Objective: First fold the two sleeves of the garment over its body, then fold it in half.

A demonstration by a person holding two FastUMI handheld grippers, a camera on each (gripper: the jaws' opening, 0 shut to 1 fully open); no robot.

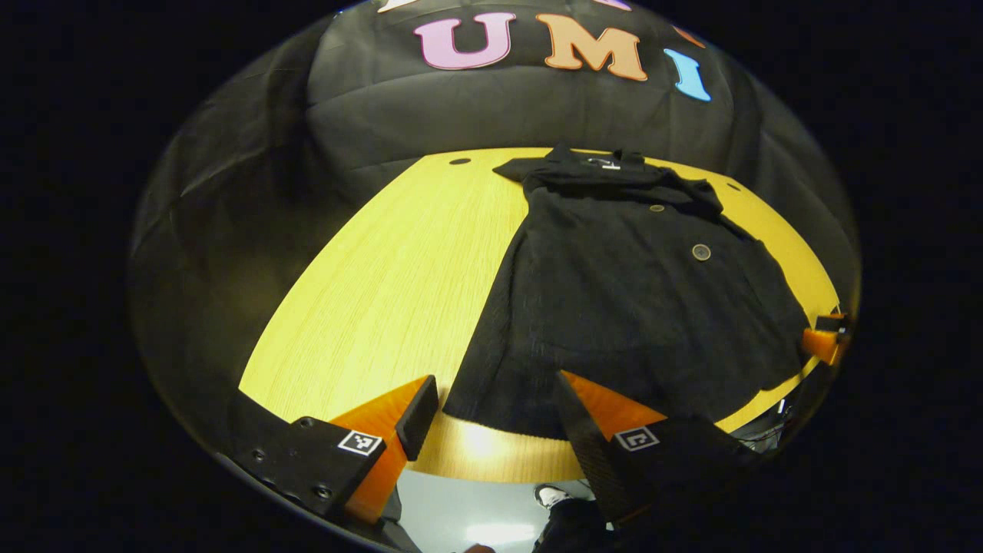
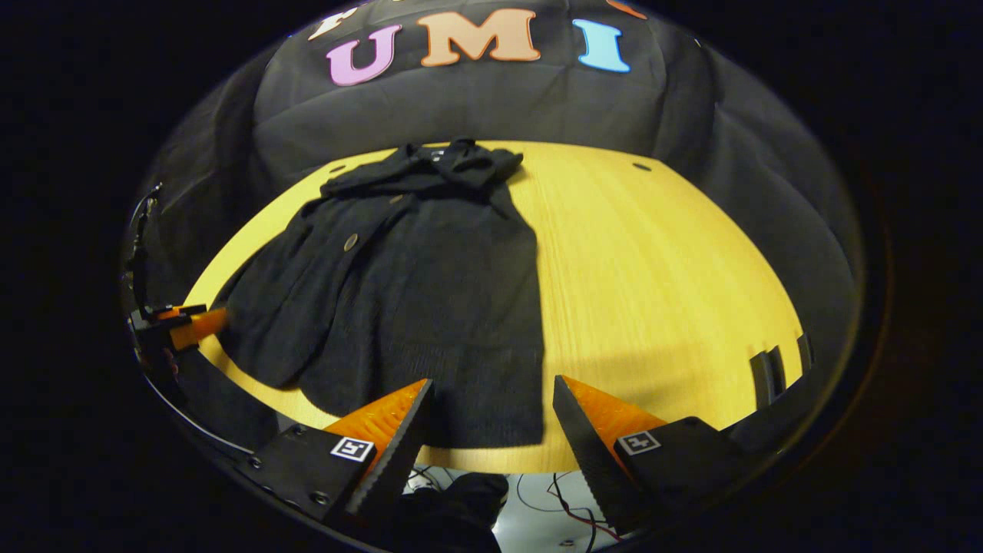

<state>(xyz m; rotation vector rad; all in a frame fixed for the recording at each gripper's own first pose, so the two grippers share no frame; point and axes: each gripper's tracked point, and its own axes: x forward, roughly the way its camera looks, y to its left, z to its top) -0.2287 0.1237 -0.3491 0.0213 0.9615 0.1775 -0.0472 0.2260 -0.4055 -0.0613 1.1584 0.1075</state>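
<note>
Wooden surface [image 1: 384, 292], bare on both flanks, carries the dark garment [image 1: 614, 307] laid flat, collar [image 1: 607, 163] at the far edge by the booth wall, hem [image 2: 468, 430] at the near edge toward the person. Long axis runs near-to-far, straight ahead of both sets of jaws. Sleeves appear already laid over the body: folded panels overlap down the front, one button [image 1: 701, 252] exposed on the upper layer, outline roughly a tall rectangle; judged so, the remaining step is the half fold, hem carried up to collar. Relation that matters: the hem lies just ahead of, and partly between, the tips of each tool. Left gripper [image 1: 495, 403] sits at the hem's left corner, jaws spread wide, nothing between them but the fabric edge, not touching it as far as can be told. Right gripper [image 2: 491, 407] sits at the hem's right corner, jaws likewise released and empty. Both about equally near the hem; each is nearer its own corner. Each tool also shows at the edge of the other's view. Containers: none on the surface. Next move would call for closing on both hem corners together.
</note>
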